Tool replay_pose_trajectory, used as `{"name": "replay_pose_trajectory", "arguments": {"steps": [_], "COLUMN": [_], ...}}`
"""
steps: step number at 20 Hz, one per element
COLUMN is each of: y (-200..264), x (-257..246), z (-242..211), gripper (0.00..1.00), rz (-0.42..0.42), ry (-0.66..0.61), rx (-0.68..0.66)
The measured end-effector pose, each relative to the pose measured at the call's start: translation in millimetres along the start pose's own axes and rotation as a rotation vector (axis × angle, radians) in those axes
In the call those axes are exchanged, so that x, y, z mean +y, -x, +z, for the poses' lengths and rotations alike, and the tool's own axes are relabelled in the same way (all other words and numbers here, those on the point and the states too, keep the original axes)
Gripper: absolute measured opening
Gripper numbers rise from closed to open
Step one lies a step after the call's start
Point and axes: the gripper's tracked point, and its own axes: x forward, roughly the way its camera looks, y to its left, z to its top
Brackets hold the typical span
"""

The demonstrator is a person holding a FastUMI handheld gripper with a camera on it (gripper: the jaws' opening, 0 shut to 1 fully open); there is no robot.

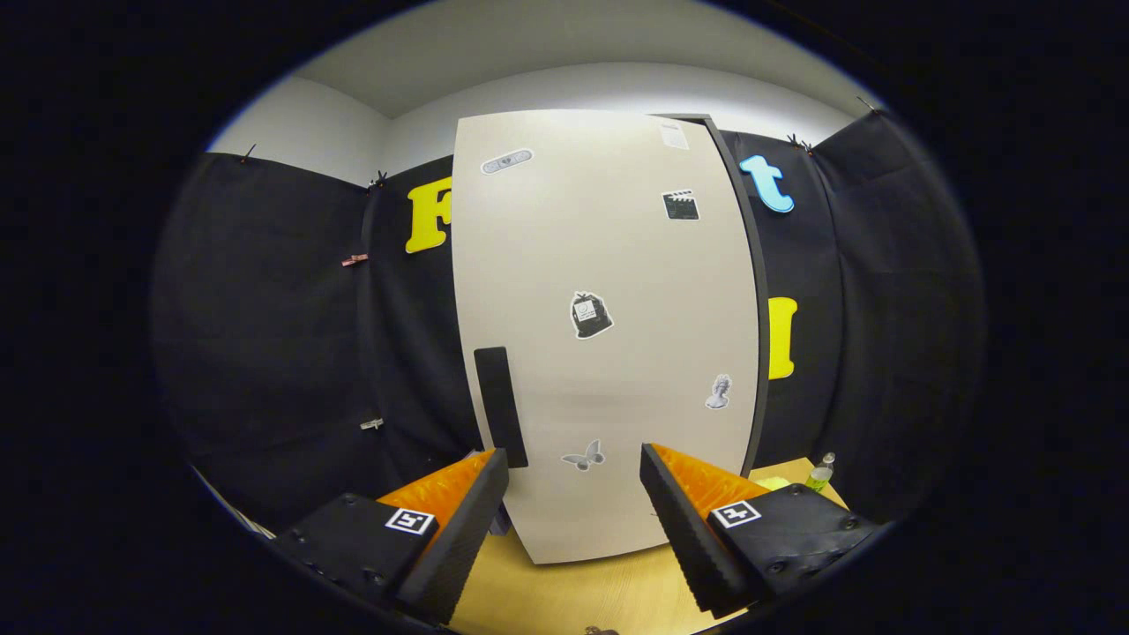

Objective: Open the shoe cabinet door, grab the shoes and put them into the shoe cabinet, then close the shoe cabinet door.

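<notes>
The shoe cabinet's beige door (609, 353) stands straight ahead, tall and dotted with small stickers. A black vertical handle (500, 406) sits near the door's left edge, low down. The dark cabinet frame (745, 291) shows along the door's right side, so the door looks swung partly out. My gripper (573, 463) is open, its orange-and-black fingers (459, 511) spread wide with nothing between them. The left fingertip is just below and beside the handle's lower end; whether it touches is unclear.
A light wooden tabletop (582, 591) runs under the fingers up to the cabinet's foot. A small green-capped bottle (820, 472) and a yellow-green item (774, 483) stand on the table to the cabinet's right. Black cloth walls close in on both sides.
</notes>
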Motion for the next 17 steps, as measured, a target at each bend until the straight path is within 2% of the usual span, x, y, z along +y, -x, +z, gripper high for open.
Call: {"name": "replay_pose_trajectory", "arguments": {"steps": [17], "y": [-0.2], "x": [-2.7], "z": [3.9], "gripper": [0.98], "rz": [-0.018], "ry": [0.034], "rx": [-0.016]}}
